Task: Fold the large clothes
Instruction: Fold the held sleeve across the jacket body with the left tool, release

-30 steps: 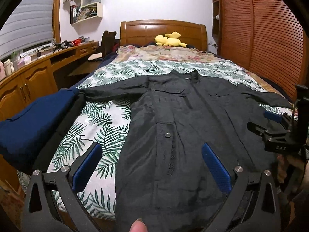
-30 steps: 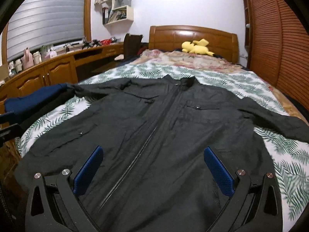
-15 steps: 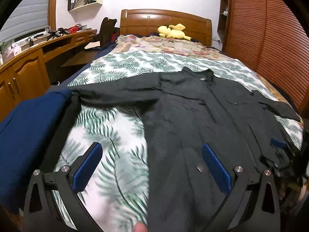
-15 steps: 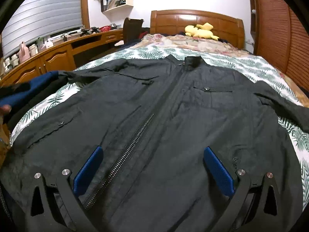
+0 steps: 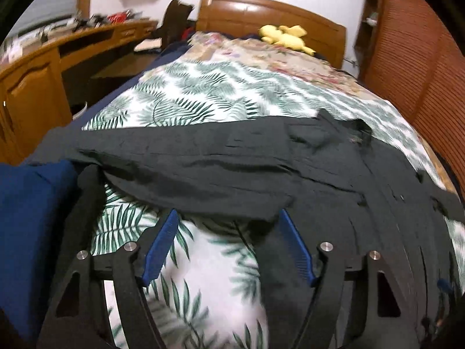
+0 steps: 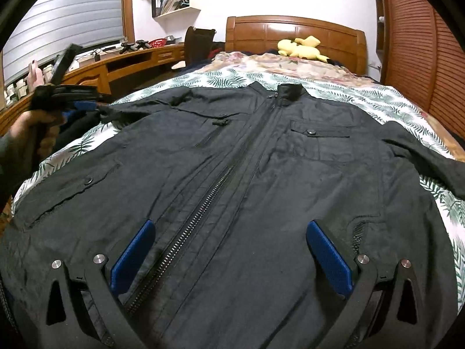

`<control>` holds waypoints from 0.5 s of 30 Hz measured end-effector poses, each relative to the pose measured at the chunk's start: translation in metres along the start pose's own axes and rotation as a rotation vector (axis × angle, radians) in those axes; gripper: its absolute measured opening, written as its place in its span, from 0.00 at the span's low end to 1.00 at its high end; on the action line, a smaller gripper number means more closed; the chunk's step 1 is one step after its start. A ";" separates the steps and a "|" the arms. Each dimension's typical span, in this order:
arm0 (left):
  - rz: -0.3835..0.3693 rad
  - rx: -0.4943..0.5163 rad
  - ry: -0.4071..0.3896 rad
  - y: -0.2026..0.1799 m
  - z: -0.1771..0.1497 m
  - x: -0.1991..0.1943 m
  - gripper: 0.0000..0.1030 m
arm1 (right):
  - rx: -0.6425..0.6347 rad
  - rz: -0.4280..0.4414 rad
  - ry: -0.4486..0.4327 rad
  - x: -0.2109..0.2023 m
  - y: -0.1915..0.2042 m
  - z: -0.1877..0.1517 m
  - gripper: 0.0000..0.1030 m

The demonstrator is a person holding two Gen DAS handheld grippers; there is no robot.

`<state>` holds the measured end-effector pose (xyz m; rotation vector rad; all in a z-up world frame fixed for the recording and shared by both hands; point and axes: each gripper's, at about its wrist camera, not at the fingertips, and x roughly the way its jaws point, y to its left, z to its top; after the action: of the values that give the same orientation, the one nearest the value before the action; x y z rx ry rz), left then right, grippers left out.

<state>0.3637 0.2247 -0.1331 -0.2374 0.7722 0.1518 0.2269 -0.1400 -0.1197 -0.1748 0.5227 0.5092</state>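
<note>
Black jacket (image 6: 247,174) flat on leaf-print bedspread (image 5: 203,99); left gripper (image 5: 229,244) just ahead of its sleeve (image 5: 174,168), jaws closing, nothing between; right gripper (image 6: 232,256) spread wide over the zipper (image 6: 189,232), gripping nothing.

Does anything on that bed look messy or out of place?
Nothing is spilled or damaged. The black jacket lies flat and zipped on the leaf-print bedspread; its sleeve runs over the bed's edge onto a blue cloth. A yellow plush toy sits by the headboard.

Home bedroom: bed (image 6: 363,93), headboard (image 6: 293,32), desk (image 6: 139,58)
</note>
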 end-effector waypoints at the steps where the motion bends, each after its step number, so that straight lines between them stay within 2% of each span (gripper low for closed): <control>1: 0.002 -0.021 0.005 0.005 0.004 0.006 0.70 | 0.001 0.000 -0.001 0.002 -0.001 0.001 1.00; 5: 0.019 -0.120 0.026 0.026 0.015 0.026 0.70 | -0.001 0.006 -0.003 0.008 -0.001 0.004 1.00; 9: 0.056 -0.154 0.079 0.034 0.017 0.044 0.70 | -0.004 0.009 -0.005 0.011 -0.001 0.005 1.00; 11: 0.094 -0.170 0.120 0.036 0.017 0.056 0.70 | -0.006 0.007 -0.003 0.011 0.000 0.004 1.00; 15: 0.110 -0.197 0.210 0.039 0.014 0.075 0.68 | -0.015 0.006 0.002 0.014 0.001 0.005 1.00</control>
<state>0.4176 0.2694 -0.1822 -0.4018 0.9809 0.3115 0.2388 -0.1322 -0.1223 -0.1879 0.5213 0.5185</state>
